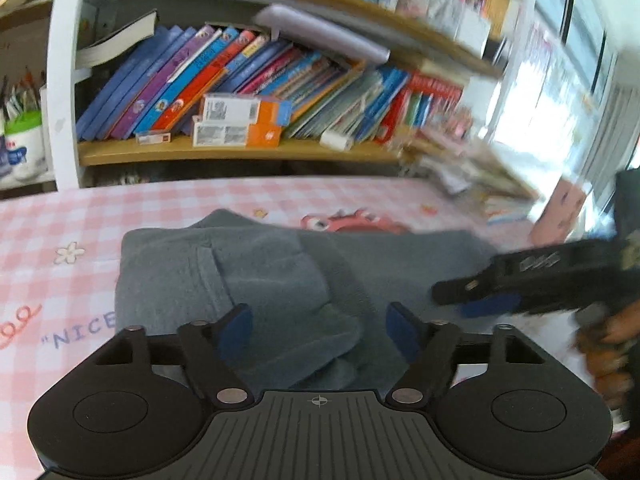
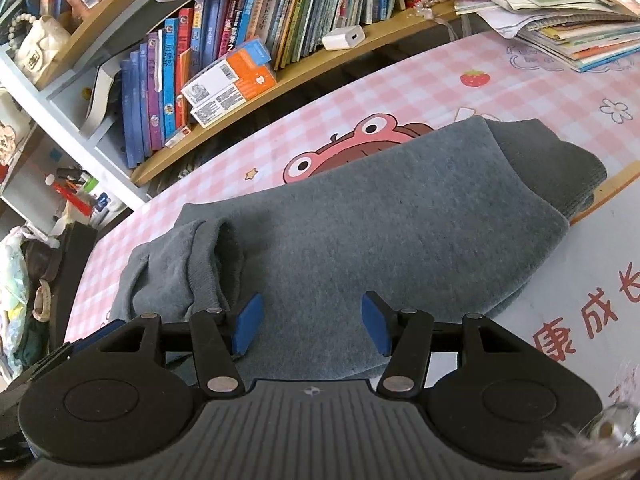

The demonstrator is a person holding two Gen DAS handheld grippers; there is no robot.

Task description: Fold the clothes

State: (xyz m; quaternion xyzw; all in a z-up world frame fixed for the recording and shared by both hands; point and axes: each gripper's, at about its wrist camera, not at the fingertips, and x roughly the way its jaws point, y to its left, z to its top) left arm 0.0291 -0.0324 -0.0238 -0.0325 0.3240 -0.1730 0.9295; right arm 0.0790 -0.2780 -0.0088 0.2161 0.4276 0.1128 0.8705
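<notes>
A folded grey fleece garment (image 1: pixel 260 280) lies on the pink checked tablecloth (image 1: pixel 60 232), its ribbed cuffs folded on top. It also shows in the right wrist view (image 2: pixel 380 220), where its cuffs lie at the left and the ribbed hem reaches the table's right edge. My left gripper (image 1: pixel 319 332) is open and empty just above the garment's near edge. My right gripper (image 2: pixel 310 326) is open and empty over the garment's near side. The right gripper also shows in the left wrist view (image 1: pixel 472 296), blurred, at the garment's right end.
A wooden bookshelf (image 1: pixel 240 148) full of leaning books stands behind the table. A loose stack of books and papers (image 2: pixel 560 12) lies on the table's far right corner. Two orange and white boxes (image 2: pixel 228 84) and a white charger (image 2: pixel 344 38) sit on the shelf.
</notes>
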